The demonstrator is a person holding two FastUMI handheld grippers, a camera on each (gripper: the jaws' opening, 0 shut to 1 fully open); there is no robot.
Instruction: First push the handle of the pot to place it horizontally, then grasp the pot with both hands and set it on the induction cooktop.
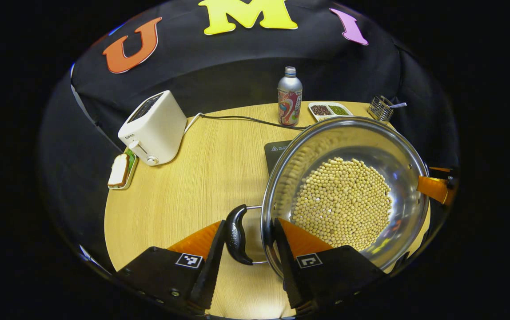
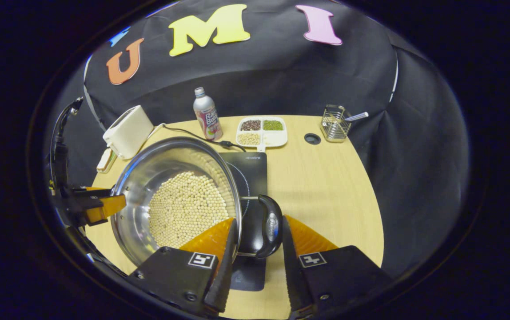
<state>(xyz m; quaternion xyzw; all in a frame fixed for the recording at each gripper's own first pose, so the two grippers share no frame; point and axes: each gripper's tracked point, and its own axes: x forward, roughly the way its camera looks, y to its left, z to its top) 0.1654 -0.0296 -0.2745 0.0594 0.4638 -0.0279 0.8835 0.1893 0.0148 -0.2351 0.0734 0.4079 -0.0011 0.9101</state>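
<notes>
Both hand-held grippers, left (image 1: pixel 247 262) and right (image 2: pixel 258 260), are straddling the pot's (image 2: pixel 173 195) side handles (image 1: pixel 237 234), jaws parted, not yet clamping. Between them, the pot is partly overlapping the induction cooktop (image 2: pixel 248 178). Clamping evenly and lifting level should be keeping the beans (image 1: pixel 341 202) in.

Silver pot (image 1: pixel 408 146), pale beans (image 1: pixel 341 202)
</notes>
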